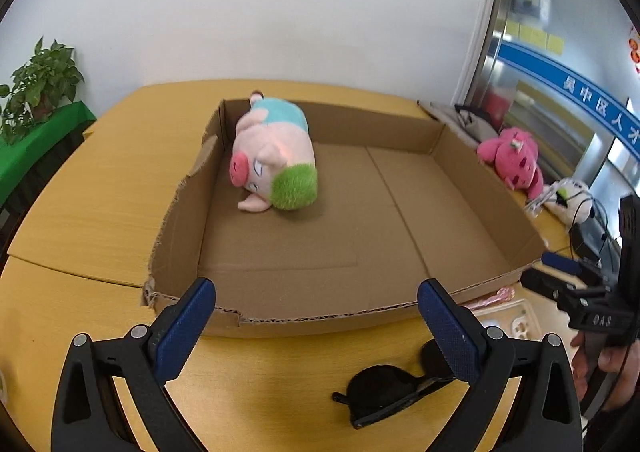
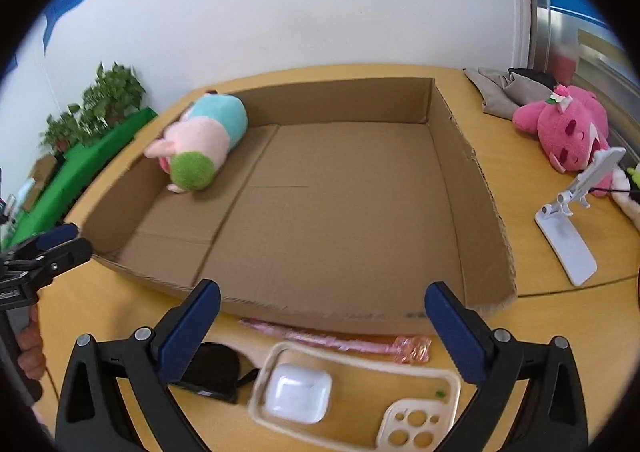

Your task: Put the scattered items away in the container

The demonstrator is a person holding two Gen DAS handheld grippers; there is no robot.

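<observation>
Brown corrugated cardboard makes up the wide, shallow open box (image 2: 344, 188) lying in the middle of my yellow wooden table (image 1: 100, 188), and a pink plush pig with a teal back and a green tuft (image 1: 276, 156) lies on its side inside it, against the box's far left corner. My left gripper (image 1: 316, 328) hangs above the table's near edge with its blue-padded jaws spread wide and nothing between them; a pair of black sunglasses (image 1: 388, 392) rests folded on the table just below its right finger, outside the box's near wall. My right gripper (image 2: 324, 328) also has its jaws spread apart and empty, above a clear beige phone case (image 2: 360, 392) with a small white earbud case (image 2: 298, 392) lying on it. A pink translucent pen (image 2: 340, 340) lies between the phone case and the box's near wall. Toward the table's right edge, outside the box, sit a pink strawberry-patterned plush toy (image 2: 568, 128) and a white folding phone stand (image 2: 572, 228).
</observation>
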